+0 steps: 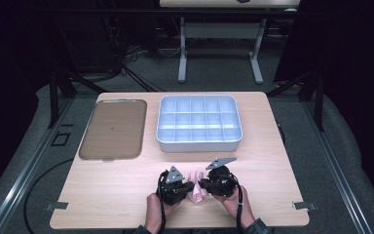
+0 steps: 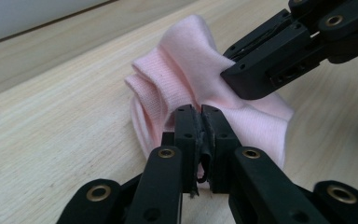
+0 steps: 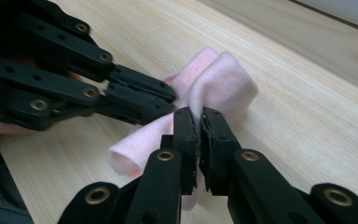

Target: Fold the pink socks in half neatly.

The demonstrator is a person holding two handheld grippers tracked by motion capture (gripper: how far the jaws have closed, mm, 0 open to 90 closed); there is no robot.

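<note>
A small pink cloth (image 1: 196,191), bunched and partly rolled, lies on the wooden table near its front edge. In the high view my left gripper (image 1: 191,186) comes at it from the left and my right gripper (image 1: 202,184) from the right, with their tips meeting over it. In the left gripper view the jaws (image 2: 200,113) are pinched together on a fold of the pink cloth (image 2: 186,65), and the right gripper (image 2: 235,74) bites its upper right side. The right gripper (image 3: 199,114) is likewise shut on the cloth (image 3: 223,79), with the left gripper (image 3: 168,95) gripping from the left.
A pale grey tray (image 1: 199,145) divided into several compartments stands at the middle back of the table. A flat brown lid-like tray (image 1: 112,129) lies to its left. Another table (image 1: 219,29) stands farther back on the floor.
</note>
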